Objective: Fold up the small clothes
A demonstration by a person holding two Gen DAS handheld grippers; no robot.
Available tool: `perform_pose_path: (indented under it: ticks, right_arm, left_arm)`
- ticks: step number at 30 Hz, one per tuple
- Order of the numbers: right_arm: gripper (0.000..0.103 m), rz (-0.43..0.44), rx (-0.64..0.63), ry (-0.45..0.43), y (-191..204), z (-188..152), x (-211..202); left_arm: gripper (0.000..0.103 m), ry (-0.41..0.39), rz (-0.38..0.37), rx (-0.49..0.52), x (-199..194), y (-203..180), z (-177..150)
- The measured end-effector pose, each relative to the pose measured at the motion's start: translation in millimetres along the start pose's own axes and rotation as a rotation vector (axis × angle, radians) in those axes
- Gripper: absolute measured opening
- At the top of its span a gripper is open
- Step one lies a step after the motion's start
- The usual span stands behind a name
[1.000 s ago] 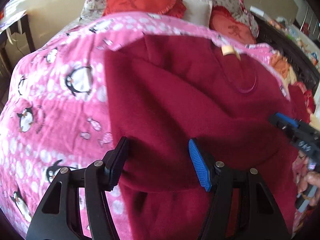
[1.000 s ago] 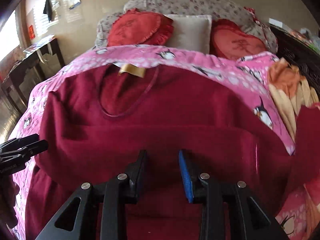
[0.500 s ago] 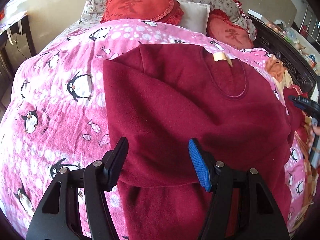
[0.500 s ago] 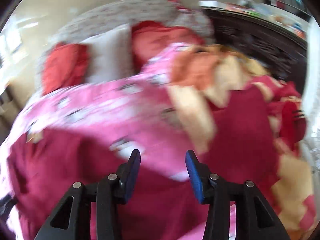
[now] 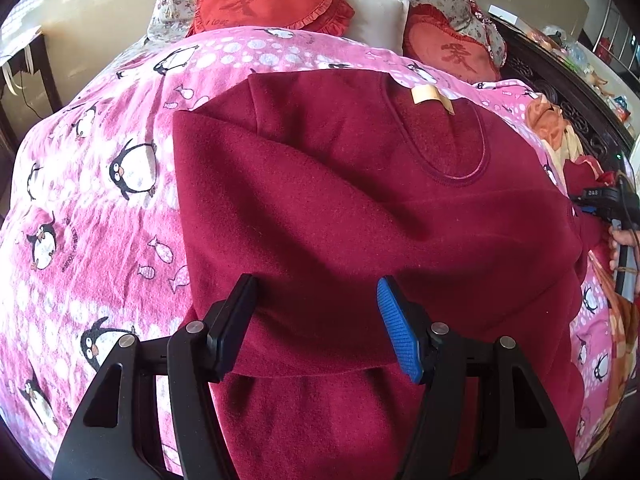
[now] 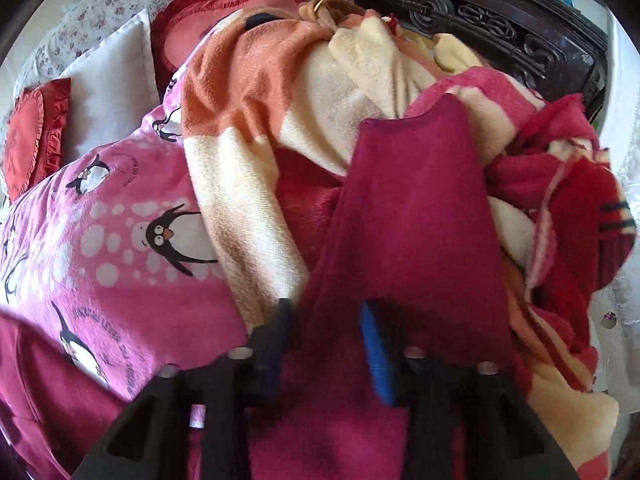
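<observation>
Maroon sweater [image 5: 360, 208] lay spread on the pink penguin blanket [image 5: 92, 216] over the bed, its collar and tan label [image 5: 430, 96] at the far end, one sleeve folded across the body. I held my left tongs [image 5: 316, 328] open above its near part, pads clear of the cloth. My right tongs [image 6: 324, 344] had just been closing around the other sleeve [image 6: 420, 216] at the right edge, where it lay over a heap of orange and cream blankets [image 6: 280, 92]; blur kept me from telling whether the pads pressed it. Red cushions [image 5: 268, 4] sat far off.
</observation>
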State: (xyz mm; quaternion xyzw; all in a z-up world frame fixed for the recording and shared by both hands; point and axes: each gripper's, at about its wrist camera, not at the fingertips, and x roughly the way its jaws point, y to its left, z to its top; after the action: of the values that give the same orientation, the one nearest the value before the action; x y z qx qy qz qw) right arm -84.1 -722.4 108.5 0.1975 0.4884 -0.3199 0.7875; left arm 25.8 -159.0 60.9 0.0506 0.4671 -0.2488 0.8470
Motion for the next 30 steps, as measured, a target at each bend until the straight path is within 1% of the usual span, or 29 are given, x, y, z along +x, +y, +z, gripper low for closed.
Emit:
perform_pose_path:
  ticks: [1, 2, 5, 7, 8, 9, 11, 13, 14, 15, 16, 17, 19, 21, 22, 23, 25, 26, 27, 28, 29, 30]
  right_arm:
    - [0.011, 0.026, 0.009, -0.007, -4, -2, -4]
    - [0.009, 0.054, 0.021, -0.014, -7, -4, -8]
    - [0.007, 0.112, 0.046, -0.059, -13, -10, -30]
    - [0.007, 0.208, 0.065, -0.100, -15, -12, -54]
    - [0.007, 0.235, 0.059, -0.116, -14, -14, -63]
    - [0.007, 0.257, 0.048, -0.133, -10, -16, -73]
    - [0.007, 0.336, 0.009, -0.179, 3, -21, -102]
    - [0.007, 0.421, -0.036, -0.210, 24, -27, -127]
    - [0.007, 0.450, -0.054, -0.221, 32, -30, -136]
    - [0.007, 0.513, -0.092, -0.238, 47, -36, -152]
    - [0.007, 0.548, -0.113, -0.242, 58, -38, -159]
    - [0.007, 0.611, -0.151, -0.241, 73, -47, -169]
    - [0.007, 0.705, -0.220, -0.231, 100, -63, -180]
    - [0.007, 0.774, -0.285, -0.197, 129, -86, -181]
    - [0.007, 0.796, -0.343, -0.157, 150, -103, -175]
    - [0.007, 0.799, -0.383, -0.127, 164, -119, -168]
    - [0.008, 0.785, -0.440, -0.043, 187, -150, -147]
    - [0.014, 0.777, -0.454, -0.009, 194, -157, -141]
    - [0.023, 0.761, -0.470, 0.032, 201, -169, -132]
    - [0.030, 0.750, -0.479, 0.040, 203, -175, -127]
    - [0.043, 0.745, -0.486, 0.038, 202, -177, -125]
    - [0.045, 0.751, -0.486, 0.035, 200, -181, -125]
  left_arm:
    - [0.062, 0.000, 0.001, -0.004, 0, 2, 0]
    - [0.062, 0.000, 0.000, -0.011, -1, 3, 1]
    - [0.062, -0.006, -0.004, -0.027, -5, 8, 1]
    - [0.062, -0.021, -0.003, -0.035, -10, 11, 1]
    - [0.062, -0.027, -0.003, -0.039, -12, 12, 2]
    - [0.062, -0.033, -0.004, -0.044, -15, 13, 2]
    - [0.062, -0.046, -0.009, -0.058, -21, 17, 3]
    - [0.062, -0.062, -0.019, -0.075, -28, 20, 6]
    - [0.062, -0.070, -0.025, -0.084, -32, 22, 6]
    - [0.062, -0.079, -0.032, -0.093, -35, 23, 6]
    - [0.062, -0.087, -0.041, -0.102, -38, 24, 7]
    - [0.062, -0.094, -0.048, -0.109, -41, 26, 8]
    - [0.062, -0.112, -0.061, -0.124, -48, 28, 8]
    - [0.062, -0.120, -0.087, -0.146, -51, 30, 8]
    - [0.063, -0.117, -0.101, -0.157, -51, 31, 8]
    - [0.064, -0.111, -0.114, -0.167, -50, 32, 9]
    - [0.064, -0.100, -0.138, -0.176, -50, 32, 10]
    - [0.064, -0.096, -0.152, -0.175, -49, 30, 11]
    - [0.064, -0.093, -0.167, -0.172, -49, 29, 12]
    - [0.064, -0.090, -0.182, -0.171, -49, 27, 13]
    - [0.064, -0.085, -0.198, -0.169, -47, 23, 16]
    - [0.066, -0.081, -0.206, -0.166, -45, 20, 18]
